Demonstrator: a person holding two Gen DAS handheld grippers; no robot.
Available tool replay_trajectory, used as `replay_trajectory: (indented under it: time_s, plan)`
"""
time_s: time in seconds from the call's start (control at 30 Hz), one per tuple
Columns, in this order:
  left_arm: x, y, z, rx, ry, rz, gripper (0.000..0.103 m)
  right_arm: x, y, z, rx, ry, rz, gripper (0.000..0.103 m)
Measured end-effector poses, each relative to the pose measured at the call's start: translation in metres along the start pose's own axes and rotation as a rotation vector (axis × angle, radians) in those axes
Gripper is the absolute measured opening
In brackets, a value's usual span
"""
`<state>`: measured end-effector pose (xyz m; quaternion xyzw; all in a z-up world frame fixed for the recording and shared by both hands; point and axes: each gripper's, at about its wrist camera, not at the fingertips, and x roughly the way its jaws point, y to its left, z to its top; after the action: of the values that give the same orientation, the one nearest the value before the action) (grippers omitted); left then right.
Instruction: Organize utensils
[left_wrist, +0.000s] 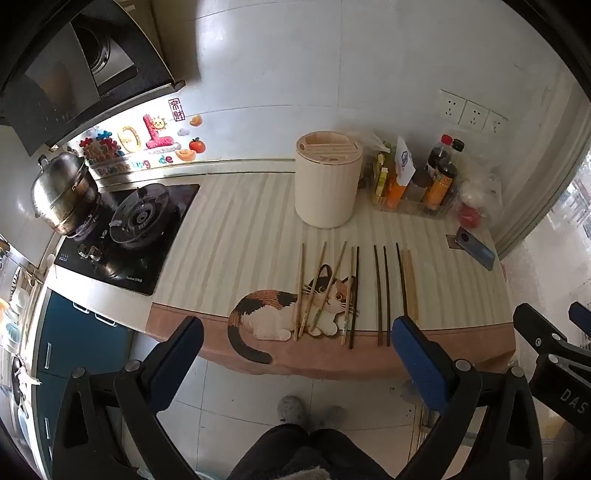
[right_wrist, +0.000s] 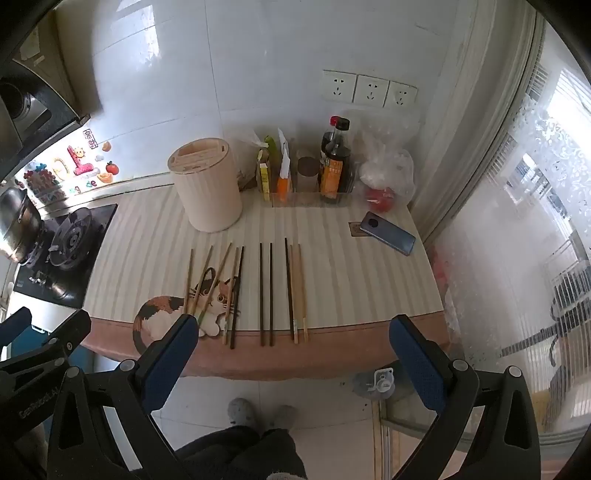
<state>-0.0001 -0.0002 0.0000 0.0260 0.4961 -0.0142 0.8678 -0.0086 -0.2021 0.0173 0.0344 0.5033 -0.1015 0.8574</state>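
I hold both tongs wide apart and empty, hanging off the near edge of the counter (left_wrist: 369, 206). The chopsticks (right_wrist: 266, 291) lie side by side on the cat mat (left_wrist: 236, 236), their long axes running near to far, the near tips at the counter's edge. They sit ahead of and below my left gripper (left_wrist: 295, 354) and right gripper (right_wrist: 293, 354). The dark pair looks closest to my right one. The cream holder (right_wrist: 208, 188) stands beyond them, to the far left.
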Motion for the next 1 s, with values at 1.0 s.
replay_trajectory:
  time_s: [1.0]
  plan:
    - [-0.015, 0.001, 0.007, 0.008, -0.030, -0.016, 0.103, -0.015, 0.004, -0.001, -0.004, -0.019, 0.000, 0.103]
